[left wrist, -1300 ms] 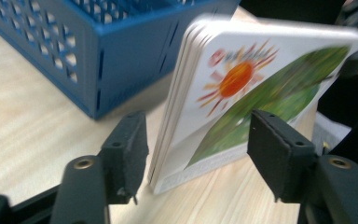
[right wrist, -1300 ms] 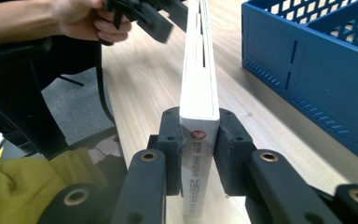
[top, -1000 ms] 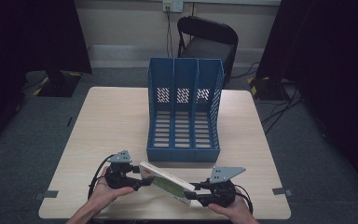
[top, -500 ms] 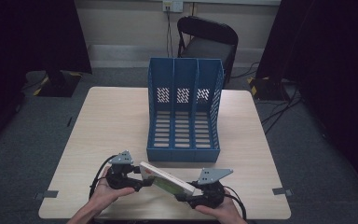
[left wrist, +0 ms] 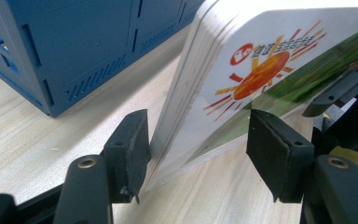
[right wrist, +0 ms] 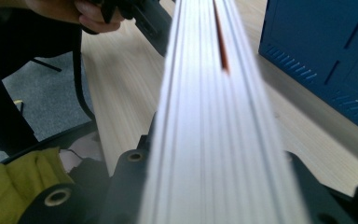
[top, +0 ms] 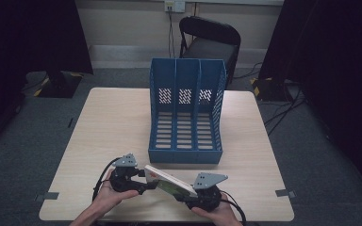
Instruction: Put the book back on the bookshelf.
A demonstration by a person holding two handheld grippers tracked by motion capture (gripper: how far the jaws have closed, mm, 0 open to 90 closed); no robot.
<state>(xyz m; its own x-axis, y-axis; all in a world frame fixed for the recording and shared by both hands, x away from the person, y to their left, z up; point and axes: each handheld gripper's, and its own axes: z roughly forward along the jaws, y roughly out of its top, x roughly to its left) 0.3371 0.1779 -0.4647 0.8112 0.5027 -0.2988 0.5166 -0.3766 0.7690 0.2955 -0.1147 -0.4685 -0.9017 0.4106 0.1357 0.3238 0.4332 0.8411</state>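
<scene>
Fingers (left wrist: pixel 130 154) of the left gripper (left wrist: pixel 198 156) are seen spread, one on each side of the near corner of a thin book (left wrist: pixel 261 70); the left-hand pad lies just beside the page edges, while a clear gap is left between the other pad and the cover. No clamping is shown there. In the right gripper view, the stacked page edges of the book (right wrist: pixel 214 121) are seen running up between the black jaws of the right gripper (right wrist: pixel 214 186), with a jaw body close against each side; the grip is judged closed on the book.

In the high view, the book (top: pixel 169 181) is held tilted above the near edge of the wooden table (top: pixel 113 122), between the left gripper (top: pixel 143 181) and the right gripper (top: pixel 193 195). One end is raised toward the left gripper and the other is lowered toward the right gripper. A printed cover with an orange sun emblem and a green area is recorded in the left gripper view.

A blue file rack (top: pixel 186 113) with three compartments is observed standing upright mid-table, just beyond the book and apart from it. Its perforated base is noted in the left gripper view (left wrist: pixel 74 46) and in the right gripper view (right wrist: pixel 326 51). A black chair (top: pixel 209 40) is noted behind the table.
</scene>
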